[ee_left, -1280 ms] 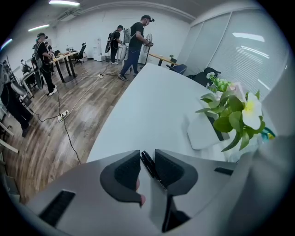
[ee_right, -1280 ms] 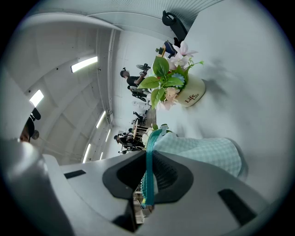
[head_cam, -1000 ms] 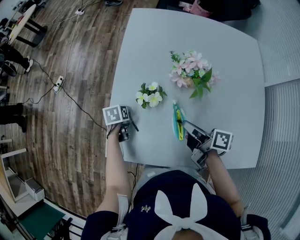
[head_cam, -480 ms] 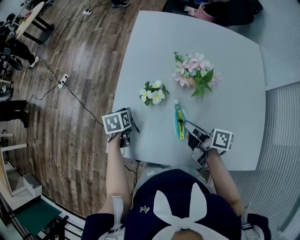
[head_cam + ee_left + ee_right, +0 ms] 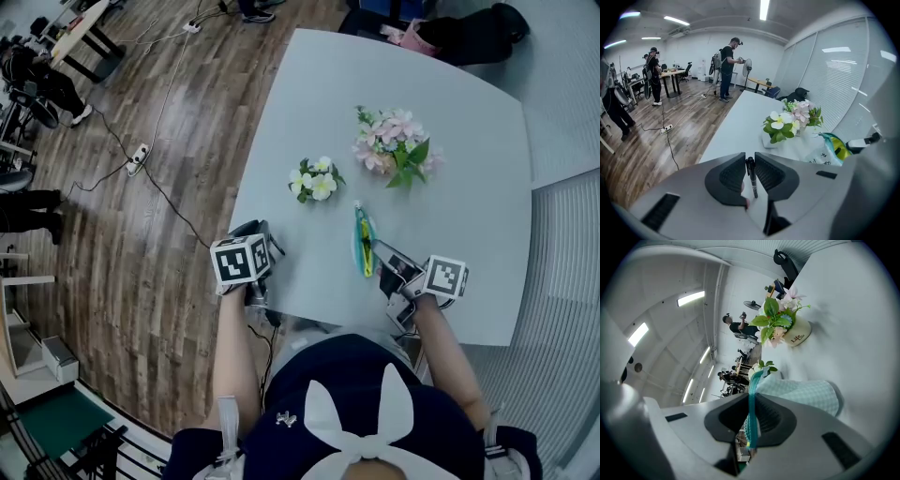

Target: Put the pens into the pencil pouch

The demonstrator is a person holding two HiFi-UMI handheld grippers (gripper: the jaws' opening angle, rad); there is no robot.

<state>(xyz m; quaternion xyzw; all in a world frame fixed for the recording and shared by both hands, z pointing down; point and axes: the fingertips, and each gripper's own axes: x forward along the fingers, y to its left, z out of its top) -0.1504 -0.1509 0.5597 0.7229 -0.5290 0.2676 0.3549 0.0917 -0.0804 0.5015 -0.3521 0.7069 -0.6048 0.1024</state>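
Grey, smooth tabletop (image 5: 450,103) fills most of the head view, so there's plenty of room to work. Toward the far side sits a pot of pink flowers with green leaves (image 5: 394,148), and a smaller bunch of white flowers (image 5: 317,181) is to its left. Both are well away from the action, just decor I'd say.

Nearer the person lies the teal checked fabric pencil pouch (image 5: 364,242), long axis pointing away from them. The right gripper (image 5: 752,420) has its jaws nearly together on the pouch's near teal edge, pinching it. My guess is that it's holding the pouch steady and its mouth up so something can slide in. There's something yellow-green (image 5: 839,150) showing in the opening. It could be a pen already inside, but I can't tell.

The left gripper (image 5: 749,168) hangs over the near-left corner of the table, well apart from the pouch and tilted downward. Its jaws have just been closing, and a slim black pen (image 5: 751,177) is clamped between the pads, running roughly along the jaws. Looks like the pickup is done, and carrying the pen across to the pouch mouth comes next.
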